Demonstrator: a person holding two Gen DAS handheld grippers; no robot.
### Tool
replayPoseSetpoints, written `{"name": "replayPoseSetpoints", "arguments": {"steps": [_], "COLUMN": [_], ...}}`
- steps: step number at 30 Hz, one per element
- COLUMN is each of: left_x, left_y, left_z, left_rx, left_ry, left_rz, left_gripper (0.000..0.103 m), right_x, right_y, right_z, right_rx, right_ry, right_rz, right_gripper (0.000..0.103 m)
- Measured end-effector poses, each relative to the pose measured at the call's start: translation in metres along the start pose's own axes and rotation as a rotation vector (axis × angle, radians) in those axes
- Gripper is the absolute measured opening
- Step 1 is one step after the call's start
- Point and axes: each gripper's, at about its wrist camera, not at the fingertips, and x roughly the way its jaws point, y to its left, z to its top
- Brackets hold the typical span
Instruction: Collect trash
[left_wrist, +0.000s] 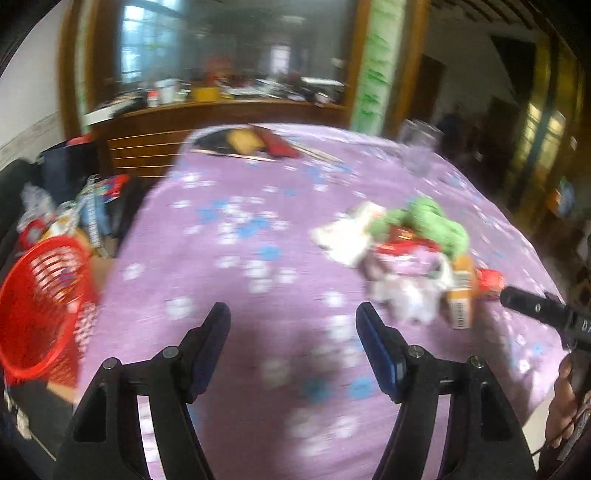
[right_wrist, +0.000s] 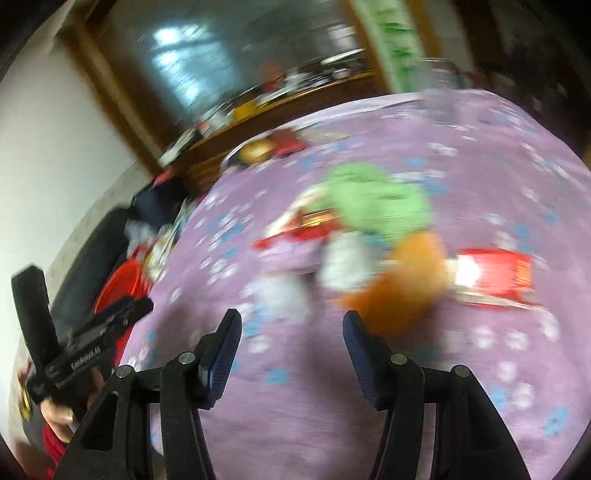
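A round table draped in a purple cloth printed with white and blue flowers (left_wrist: 229, 206) is seen from both wrist cameras, each view smeared by motion blur. The left gripper (left_wrist: 293, 314) is held above the bare near part of the cloth, its two black fingers with dark blue pads spread wide and nothing caught between them. The right gripper (right_wrist: 291, 319) is likewise spread apart and empty, pointed toward a heap of trash.

The heap (left_wrist: 410, 258) lies on the right side of the table in the left wrist view: crumpled white paper tissues (left_wrist: 347, 236), a bunched green plastic bag (left_wrist: 432, 218), a flattened red wrapper (left_wrist: 404, 243), an orange carton bearing a barcode (left_wrist: 461, 295) and a small red packet (left_wrist: 489, 282) at its right edge. In the right wrist view the orange carton (right_wrist: 399, 284) is seen just beyond the right finger, with the green bag (right_wrist: 376, 199) behind it and the red packet (right_wrist: 495, 273) to the right.

A red plastic slatted wastebasket (left_wrist: 40, 306) stands off the table's left edge, well apart from the heap, beside a jumble of bags and packets on a dark seat. At the far side of the table a dark plate (left_wrist: 221, 144) is visible with a yellowish item, a dark red item and thin chopsticks beside it; a clear glass jar (left_wrist: 419, 147) stands at the far right. A wooden counter (left_wrist: 221, 110) cluttered with objects is seen behind.
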Motion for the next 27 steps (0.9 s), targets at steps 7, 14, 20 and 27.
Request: {"name": "replayPoseSetpoints", "arguments": {"steps": [7, 14, 20, 27], "left_x": [0.05, 0.091, 0.106, 0.085], "left_y": [-0.074, -0.094, -0.09, -0.074], "left_z": [0.018, 0.018, 0.017, 0.007], "left_rx": [0.11, 0.152, 0.125, 0.116], "left_ry": [0.058, 0.13, 0.098, 0.069], "left_rz": [-0.021, -0.06, -0.052, -0.064], "left_gripper": [0.074, 0.074, 0.053, 0.047], "right_x": [-0.037, -0.046, -0.043, -0.021], "right_y": [-0.061, -0.095, -0.118, -0.135], "right_z": [0.012, 0.008, 0.007, 0.012], "right_rx": [0.133, 0.201, 0.243, 0.286], "right_ry": [-0.093, -0.109, -0.101, -0.06], "right_rz": [-0.048, -0.074, -0.102, -0.138], "right_gripper": [0.065, 0.067, 0.067, 0.067]}}
